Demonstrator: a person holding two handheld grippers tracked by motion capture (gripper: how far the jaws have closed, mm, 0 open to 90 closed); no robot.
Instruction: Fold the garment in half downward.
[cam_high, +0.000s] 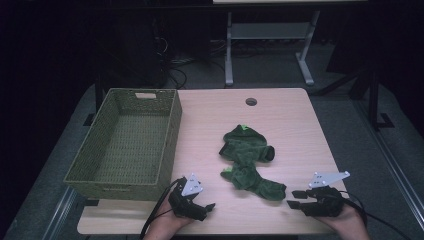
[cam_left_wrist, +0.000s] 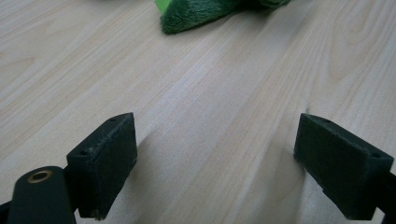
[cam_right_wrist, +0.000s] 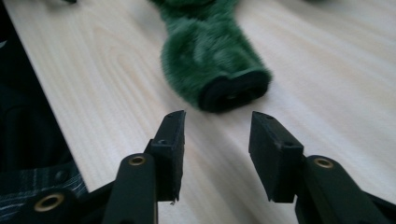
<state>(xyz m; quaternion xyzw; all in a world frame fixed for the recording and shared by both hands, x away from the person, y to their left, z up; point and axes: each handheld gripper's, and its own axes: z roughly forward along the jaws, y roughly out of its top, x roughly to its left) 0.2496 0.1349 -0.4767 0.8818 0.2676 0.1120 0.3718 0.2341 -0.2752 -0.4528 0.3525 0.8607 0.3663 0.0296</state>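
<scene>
lying just ahead of the right gripper (cam_right_wrist: 216, 135): green plush toy (cam_right_wrist: 210, 56), dark cuffed end (cam_right_wrist: 236, 91) nearest, partly spread jaws gripping nothing. resting farther beyond the left gripper (cam_left_wrist: 215, 158), jaws spread wide, carrying nothing. looking soft, light, floppy, fuzzy pile, probably sagging when lifted. pinching the thick cuffed end seeming safest. sitting off to the left gripper's outer side: 1 woven basket (cam_high: 170, 125), stiff, rectangular, on smooth pale wood table (cam_high: 295, 115).
</scene>
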